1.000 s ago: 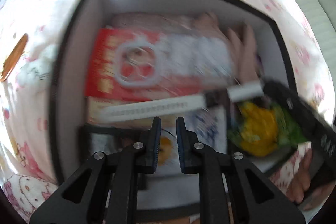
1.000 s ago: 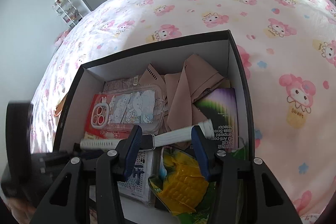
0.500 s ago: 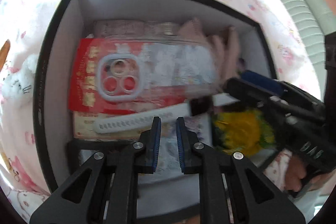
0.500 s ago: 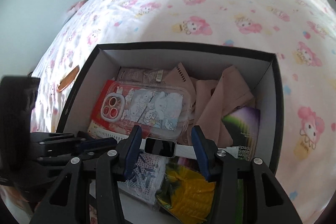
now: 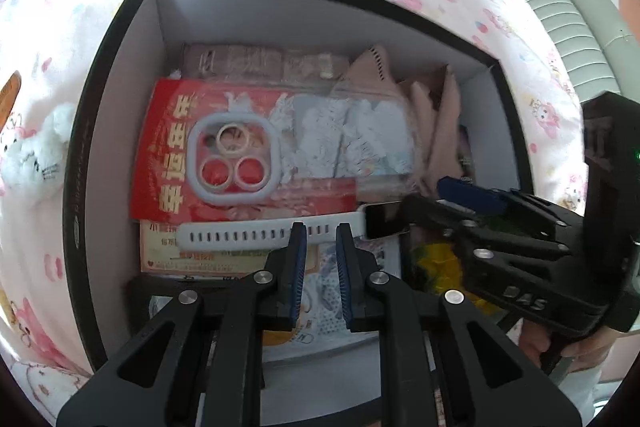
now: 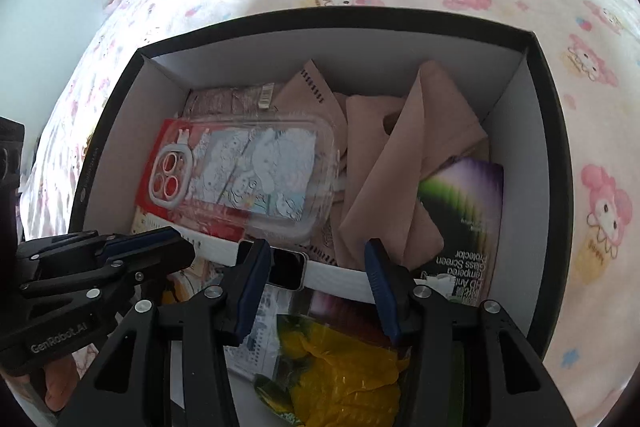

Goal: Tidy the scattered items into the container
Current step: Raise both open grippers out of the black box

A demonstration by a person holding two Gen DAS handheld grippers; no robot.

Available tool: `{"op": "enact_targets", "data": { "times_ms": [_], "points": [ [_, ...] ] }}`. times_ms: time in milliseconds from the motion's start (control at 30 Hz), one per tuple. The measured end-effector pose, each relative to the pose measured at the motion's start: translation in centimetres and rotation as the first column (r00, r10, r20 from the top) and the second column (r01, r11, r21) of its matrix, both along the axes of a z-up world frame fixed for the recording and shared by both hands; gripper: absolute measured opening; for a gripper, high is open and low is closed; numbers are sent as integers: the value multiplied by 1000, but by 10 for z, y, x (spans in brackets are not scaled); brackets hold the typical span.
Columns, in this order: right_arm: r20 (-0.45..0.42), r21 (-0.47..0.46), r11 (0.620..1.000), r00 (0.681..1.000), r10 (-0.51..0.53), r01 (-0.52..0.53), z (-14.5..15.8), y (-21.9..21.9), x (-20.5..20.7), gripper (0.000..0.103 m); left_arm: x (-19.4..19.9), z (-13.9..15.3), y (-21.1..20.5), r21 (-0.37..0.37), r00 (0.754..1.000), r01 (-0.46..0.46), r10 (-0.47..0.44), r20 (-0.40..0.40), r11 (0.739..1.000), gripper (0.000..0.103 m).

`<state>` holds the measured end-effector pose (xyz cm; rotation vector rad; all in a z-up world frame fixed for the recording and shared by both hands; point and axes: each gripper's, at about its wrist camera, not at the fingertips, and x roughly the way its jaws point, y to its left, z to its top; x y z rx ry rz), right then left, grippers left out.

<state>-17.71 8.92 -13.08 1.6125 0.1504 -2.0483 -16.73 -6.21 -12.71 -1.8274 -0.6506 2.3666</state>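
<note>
A black box with white inner walls [image 5: 120, 75] [image 6: 516, 99] sits on the bed. A white-strapped smartwatch [image 5: 256, 233] [image 6: 286, 269] lies flat inside it, on top of the other items. My right gripper [image 6: 316, 283] is open, just above the watch, its fingers either side of the watch face without touching it. My left gripper [image 5: 321, 269] hovers over the box's near side with its jaws nearly closed and nothing between them. The right gripper also shows in the left wrist view [image 5: 472, 203].
The box also holds a clear phone case [image 6: 248, 171] on a red packet [image 5: 168, 155], beige cloth [image 6: 400, 163], a screen-protector box [image 6: 468, 219] and a yellow-green packet [image 6: 344, 367]. A white plush toy [image 5: 36, 151] and a brown item [image 5: 8, 95] lie outside on the bedsheet.
The right gripper let go of the watch, which now rests in the box, and drew back slightly. Both gripper views shifted over the box; the left gripper stayed nearly closed.
</note>
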Motion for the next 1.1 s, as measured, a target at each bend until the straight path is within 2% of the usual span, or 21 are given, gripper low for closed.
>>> {"op": "enact_targets", "data": {
  "times_ms": [100, 200, 333, 433, 533, 667, 867, 967, 1100],
  "points": [
    [4, -17, 1000, 1000, 4, -4, 2, 5, 4, 45, -14, -6, 4, -10, 1000, -23, 23, 13, 1000, 14],
    [-1, -23, 1000, 1000, 12, -12, 4, 7, 9, 45, -14, 0, 1, 2, 999, -36, 36, -10, 999, 14],
    [-35, -91, 995, 998, -48, 45, 18, 15, 9, 45, -21, 2, 2, 35, 998, -41, 43, -36, 999, 14],
    [-60, -148, 987, 995, -75, 65, 30, 21, 9, 45, -26, -9, 4, 45, 999, -43, 44, -4, 998, 14],
    [-58, -136, 988, 995, -80, 71, 29, 22, 7, 45, -20, -14, 14, 41, 999, -43, 42, 7, 998, 14],
    [-66, -126, 989, 994, -85, 77, 31, 20, 11, 45, -8, 10, 16, 61, 996, -39, 43, -76, 997, 14],
    [-174, -162, 981, 975, -138, 109, 63, 25, 38, 45, 37, 60, 27, 28, 977, -9, 14, -214, 1000, 28],
    [-198, -170, 977, 967, -161, 128, 75, 28, 57, 45, 69, 90, 4, 8, 965, 6, -4, -262, 1000, 29],
    [-221, -175, 977, 962, -162, 124, 86, 26, 78, 45, 88, 102, 11, -1, 953, 22, -22, -301, 1000, 30]
  ]
}}
